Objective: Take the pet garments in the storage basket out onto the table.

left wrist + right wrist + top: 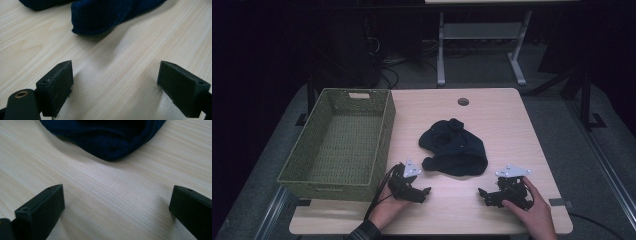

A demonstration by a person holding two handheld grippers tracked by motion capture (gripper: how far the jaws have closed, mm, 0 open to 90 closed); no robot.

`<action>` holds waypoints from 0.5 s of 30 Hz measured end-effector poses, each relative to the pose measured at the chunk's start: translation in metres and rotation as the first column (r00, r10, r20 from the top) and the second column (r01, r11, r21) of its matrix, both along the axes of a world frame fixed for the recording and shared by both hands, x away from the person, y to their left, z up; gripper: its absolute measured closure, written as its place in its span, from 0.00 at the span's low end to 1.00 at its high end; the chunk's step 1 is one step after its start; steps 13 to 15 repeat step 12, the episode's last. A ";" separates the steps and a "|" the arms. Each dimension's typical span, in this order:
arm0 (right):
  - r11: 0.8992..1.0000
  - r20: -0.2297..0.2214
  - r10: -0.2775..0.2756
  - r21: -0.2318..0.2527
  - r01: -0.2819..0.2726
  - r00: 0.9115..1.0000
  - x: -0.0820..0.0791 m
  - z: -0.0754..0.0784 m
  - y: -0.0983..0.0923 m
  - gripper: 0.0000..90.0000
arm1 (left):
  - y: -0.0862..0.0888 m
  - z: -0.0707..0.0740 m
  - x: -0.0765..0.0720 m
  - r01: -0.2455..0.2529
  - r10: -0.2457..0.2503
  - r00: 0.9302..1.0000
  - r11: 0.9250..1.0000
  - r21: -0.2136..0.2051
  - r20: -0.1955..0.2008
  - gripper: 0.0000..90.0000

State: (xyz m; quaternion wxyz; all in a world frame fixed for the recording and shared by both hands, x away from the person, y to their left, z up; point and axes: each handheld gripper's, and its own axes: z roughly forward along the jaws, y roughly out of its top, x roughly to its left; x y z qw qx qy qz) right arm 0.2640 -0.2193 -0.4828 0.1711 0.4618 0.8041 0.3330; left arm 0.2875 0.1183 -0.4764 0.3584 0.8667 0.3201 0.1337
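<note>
A dark blue knit cloth (pixel 454 148) lies crumpled mid-table (pixel 512 125), right of an empty green woven basket (pixel 384 131), while the left tool (pixel 424 192) and right tool (pixel 484 195) — jaws apart, holding nothing — rest near its front edge.

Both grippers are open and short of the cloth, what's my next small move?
Probably ease the left gripper forward until its open jaws straddle the dark cloth's near edge. Bare table lies between the jaws, and the basket stands empty on that side.
</note>
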 end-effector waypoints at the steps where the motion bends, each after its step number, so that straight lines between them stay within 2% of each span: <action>1: 1.000 0.000 0.000 0.000 0.000 1.000 0.000 0.000 0.000 0.00 | 0.001 -0.001 -0.001 0.003 -0.003 1.000 1.000 -0.013 0.009 0.14; 15: 1.000 0.005 0.003 -0.002 -0.003 1.000 0.000 0.000 0.000 0.00 | 0.001 -0.001 -0.001 0.000 0.001 1.000 1.000 -0.016 0.007 0.14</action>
